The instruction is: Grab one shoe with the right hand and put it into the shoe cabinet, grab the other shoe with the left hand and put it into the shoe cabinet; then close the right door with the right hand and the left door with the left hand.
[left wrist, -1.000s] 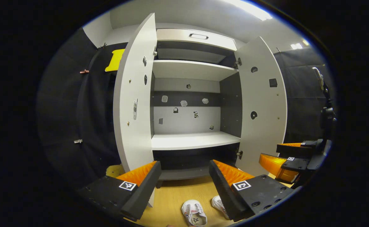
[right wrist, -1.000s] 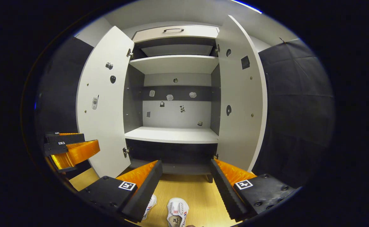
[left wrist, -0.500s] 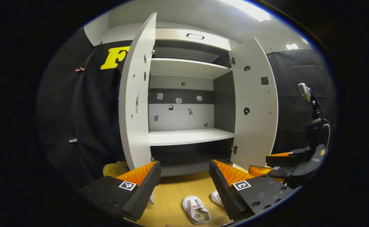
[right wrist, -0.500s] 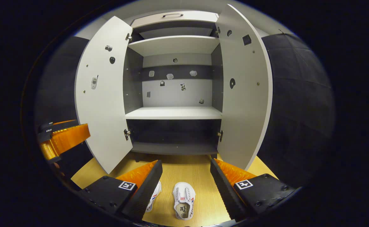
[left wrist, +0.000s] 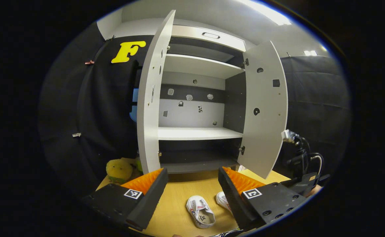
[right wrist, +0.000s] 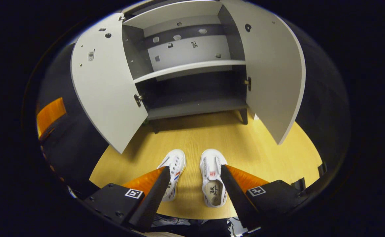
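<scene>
Shoes: 2 white, side by side on the floor (right wrist: 251, 144), left shoe (right wrist: 173, 172), right shoe (right wrist: 213, 179).
Cabinet (right wrist: 192, 82): both doors open.
Right gripper (right wrist: 195, 191): wide, empty, above shoes.
Left gripper (left wrist: 192, 192): wide, empty.

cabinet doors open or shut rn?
Open. Both doors, left door and right door, swing wide off the cabinet, baring its shelves.

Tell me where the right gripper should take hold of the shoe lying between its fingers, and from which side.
Come down from above on the right shoe with the open right gripper. It lies flat on the floor, toe toward the cabinet, opening up and heel nearest. Probably best to pinch across its narrow width at the collar or heel, one finger on each side wall, staying off the left shoe beside it.
</scene>
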Demonstrator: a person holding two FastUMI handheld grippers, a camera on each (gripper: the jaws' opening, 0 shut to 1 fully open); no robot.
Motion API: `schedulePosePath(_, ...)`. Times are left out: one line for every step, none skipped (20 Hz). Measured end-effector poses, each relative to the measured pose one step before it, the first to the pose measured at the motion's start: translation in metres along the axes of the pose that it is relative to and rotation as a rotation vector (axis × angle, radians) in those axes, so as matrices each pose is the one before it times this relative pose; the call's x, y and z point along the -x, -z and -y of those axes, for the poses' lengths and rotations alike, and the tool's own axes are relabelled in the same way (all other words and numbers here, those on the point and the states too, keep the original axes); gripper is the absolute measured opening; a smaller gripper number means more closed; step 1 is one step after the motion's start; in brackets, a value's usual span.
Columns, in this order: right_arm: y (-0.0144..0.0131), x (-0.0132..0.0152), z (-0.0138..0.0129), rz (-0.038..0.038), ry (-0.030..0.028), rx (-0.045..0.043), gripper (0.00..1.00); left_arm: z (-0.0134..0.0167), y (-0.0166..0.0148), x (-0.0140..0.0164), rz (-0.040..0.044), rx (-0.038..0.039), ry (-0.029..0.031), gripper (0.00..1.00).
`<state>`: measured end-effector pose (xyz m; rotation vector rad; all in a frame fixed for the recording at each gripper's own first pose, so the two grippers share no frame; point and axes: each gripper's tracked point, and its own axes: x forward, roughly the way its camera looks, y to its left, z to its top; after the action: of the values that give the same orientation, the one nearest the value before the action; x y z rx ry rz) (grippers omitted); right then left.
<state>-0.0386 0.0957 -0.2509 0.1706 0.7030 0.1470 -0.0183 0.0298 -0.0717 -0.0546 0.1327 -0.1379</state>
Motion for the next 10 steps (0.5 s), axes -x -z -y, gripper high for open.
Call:
schedulePosePath(0.00866,-0.00380,-0.00162,-0.01614,-0.00798,-0.00134,0.99,-0.00201,0.00420,0.00159,-0.01075,0.00343,-0.00638,0.95)
schedulePosePath(0.01013,-0.00533,-0.00250,-0.01508,-0.00618,0.00194,0.99,-0.00300,0.00464,0.00165,-0.01136,0.00246,-0.00889,0.95)
schedulePosePath(0.00697,-0.00562,-0.00050,-0.01276,-0.00170,0.00553,0.99,-0.00249,0.00385,0.00117,-0.01060,0.00234,-0.00681,0.95)
schedulePosePath(0.00795,-0.00584,0.00096,-0.02326,0.00703,-0.00144,0.99,-0.00162,0.00385,0.00119,-0.00978,-0.00001,-0.00303,0.95)
schedulePosePath(0.00631,-0.00574,0.00128,-0.01848,0.00586,-0.00872,0.99,-0.00123,0.00356,0.00069,-0.01070,-0.00710,-0.00046,0.95)
schedulePosePath(0.00350,-0.00479,0.00098,-0.01350,0.00695,-0.01329,0.99,-0.00132,0.00341,0.00032,-0.00738,-0.00658,0.00033,0.95)
schedulePosePath(0.00360,-0.00584,0.00102,-0.01599,0.00446,-0.01147,0.99,-0.00074,0.00182,-0.00003,-0.00605,-0.00137,0.00006,0.95)
schedulePosePath(0.00453,-0.00628,0.00194,-0.01690,0.00415,-0.00813,0.99,-0.00111,0.00294,-0.00004,-0.00958,0.00590,-0.00005,0.95)
schedulePosePath(0.00355,-0.00760,0.00250,-0.01037,0.00761,-0.00122,0.99,-0.00041,0.00322,-0.00046,-0.01408,0.01315,0.00168,0.95)
schedulePosePath(0.00459,-0.00753,0.00351,-0.00795,0.01138,0.00619,0.99,-0.00011,0.00415,-0.00061,-0.01232,0.01271,0.00362,0.95)
